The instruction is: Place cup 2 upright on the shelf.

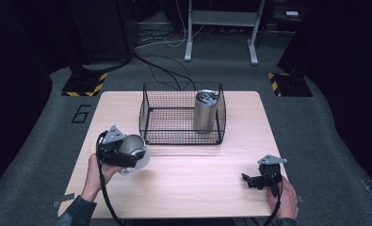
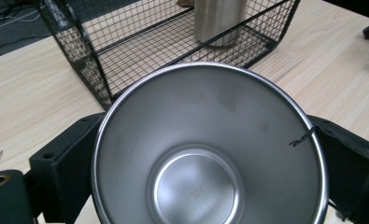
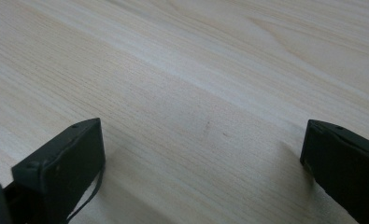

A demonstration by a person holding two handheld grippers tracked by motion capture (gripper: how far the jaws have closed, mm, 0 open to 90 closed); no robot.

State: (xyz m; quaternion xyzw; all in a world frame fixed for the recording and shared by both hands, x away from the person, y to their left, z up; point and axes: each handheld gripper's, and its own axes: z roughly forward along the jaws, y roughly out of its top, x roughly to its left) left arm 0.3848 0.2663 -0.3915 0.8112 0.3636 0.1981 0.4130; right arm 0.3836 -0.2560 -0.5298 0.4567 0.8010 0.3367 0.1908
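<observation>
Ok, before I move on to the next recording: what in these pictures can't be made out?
- Left hand-held gripper, left gripper view: the steel cup covers the inner jaw faces, so the contact is hidden.
- Cup's outside wall and base, same view: cut off by the bottom edge.
- Tall steel tumbler in the wire basket, high view: the lid detail is too small; in the left gripper view its top is cut off.
- Small mark in the cup's bottom: unreadable.

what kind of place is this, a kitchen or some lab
Most likely a lab or recording studio, not a kitchen. A bare wooden table stands on grey carpet among dark curtains, with loose cables on the floor and hazard-striped stand bases at the corners. The left gripper holds a steel cup.
</observation>
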